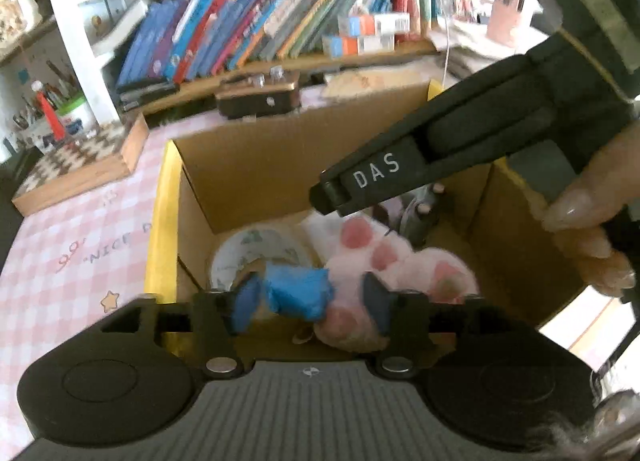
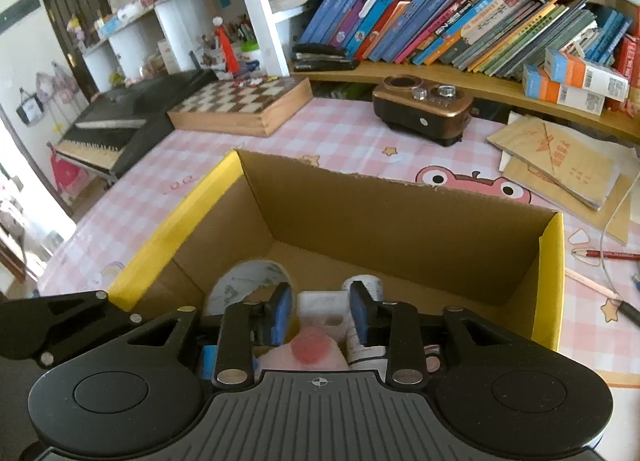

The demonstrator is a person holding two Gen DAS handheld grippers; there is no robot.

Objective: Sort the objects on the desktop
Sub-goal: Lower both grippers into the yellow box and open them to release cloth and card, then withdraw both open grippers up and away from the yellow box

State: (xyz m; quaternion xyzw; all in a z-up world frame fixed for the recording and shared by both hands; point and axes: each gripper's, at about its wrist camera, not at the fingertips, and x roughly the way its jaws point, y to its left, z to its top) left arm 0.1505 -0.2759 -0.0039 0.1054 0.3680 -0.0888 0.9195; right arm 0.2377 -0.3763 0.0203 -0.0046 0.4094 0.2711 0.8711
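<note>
— Several things already lie in our cardboard box (image 2: 400, 221): a blue crumpled lump (image 1: 298, 293), a pink plush paw (image 1: 384, 257), a tape roll (image 2: 248, 281).

— Our left gripper (image 1: 312, 301) stands spread over the blue lump, not pressing it. It looks light and soft; we'd pinch it across the middle.

— Our right gripper (image 2: 322, 311) hangs slightly parted above the paw, holding nothing.

— Around the box, the checked worktop (image 2: 340, 133) carries a chessboard (image 2: 240, 105) and notebooks (image 2: 560, 169).

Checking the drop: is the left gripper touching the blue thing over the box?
Cannot tell. In the left wrist view the blue thing sits between the left gripper's parted jaws, close to the left pad, but blur hides any gap.
</note>
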